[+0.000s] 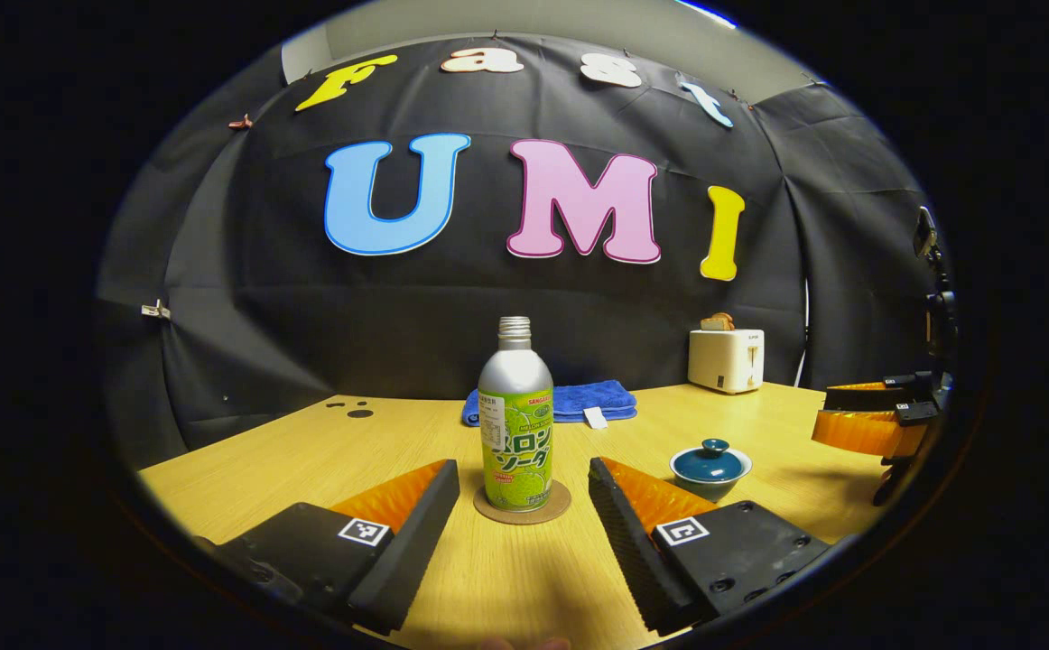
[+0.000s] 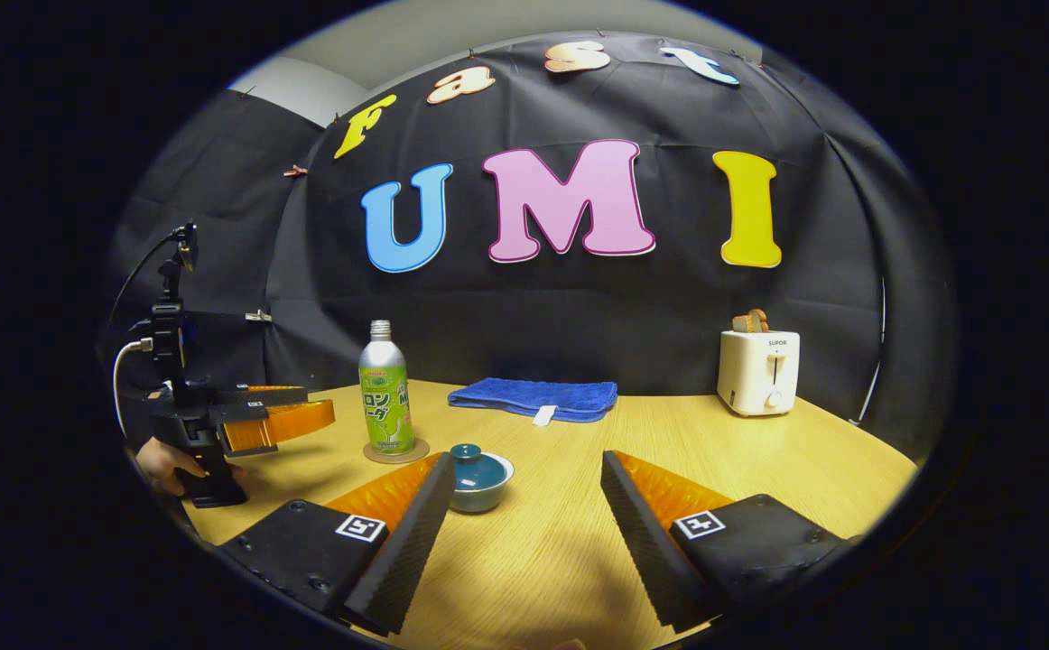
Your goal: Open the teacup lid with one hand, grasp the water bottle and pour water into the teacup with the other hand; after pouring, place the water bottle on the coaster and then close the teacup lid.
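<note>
Both my tongs stood wide and empty: left gripper [image 1: 524,492] faced the water bottle [image 1: 515,424] standing on its coaster [image 1: 522,515], right gripper [image 2: 524,487] near the lidded teacup [image 2: 478,477]. I judged the bottle's metal slick and best gripped mid-body, and the lid fragile, taken by its small knob [image 2: 465,450].

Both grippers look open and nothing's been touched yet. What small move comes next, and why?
Probably ease the right gripper left and forward onto the teacup lid: the lid sits on the teacup, just beside its left finger. The water bottle stands on the coaster, centred before the open left gripper.
</note>
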`<state>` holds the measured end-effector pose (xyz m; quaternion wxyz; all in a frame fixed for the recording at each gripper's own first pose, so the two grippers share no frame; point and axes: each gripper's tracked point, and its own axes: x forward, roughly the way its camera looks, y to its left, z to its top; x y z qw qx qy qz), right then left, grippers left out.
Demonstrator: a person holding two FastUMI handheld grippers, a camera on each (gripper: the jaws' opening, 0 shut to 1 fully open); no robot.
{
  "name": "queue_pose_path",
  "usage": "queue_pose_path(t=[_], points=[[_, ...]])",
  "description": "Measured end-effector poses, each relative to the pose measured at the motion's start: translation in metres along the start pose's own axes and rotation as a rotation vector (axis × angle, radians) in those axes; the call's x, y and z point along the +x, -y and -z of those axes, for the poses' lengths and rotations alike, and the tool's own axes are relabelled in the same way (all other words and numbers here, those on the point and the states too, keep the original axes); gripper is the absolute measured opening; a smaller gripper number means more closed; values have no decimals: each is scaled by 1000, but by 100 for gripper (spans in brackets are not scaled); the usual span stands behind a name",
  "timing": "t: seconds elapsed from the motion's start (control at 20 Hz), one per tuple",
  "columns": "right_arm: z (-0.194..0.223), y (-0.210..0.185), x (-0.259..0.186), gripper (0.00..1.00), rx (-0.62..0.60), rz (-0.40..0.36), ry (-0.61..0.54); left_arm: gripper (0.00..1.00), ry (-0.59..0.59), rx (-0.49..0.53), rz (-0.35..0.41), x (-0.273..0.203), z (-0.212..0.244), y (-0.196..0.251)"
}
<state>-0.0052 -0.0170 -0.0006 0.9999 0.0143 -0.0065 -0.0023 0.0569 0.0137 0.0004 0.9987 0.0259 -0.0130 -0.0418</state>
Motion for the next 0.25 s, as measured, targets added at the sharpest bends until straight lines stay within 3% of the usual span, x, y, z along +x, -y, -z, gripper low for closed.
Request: queue_pose_path(t=[0.25], points=[[0, 0, 0, 100, 0, 0, 0, 92, 0, 0, 0, 0, -1, 0]])
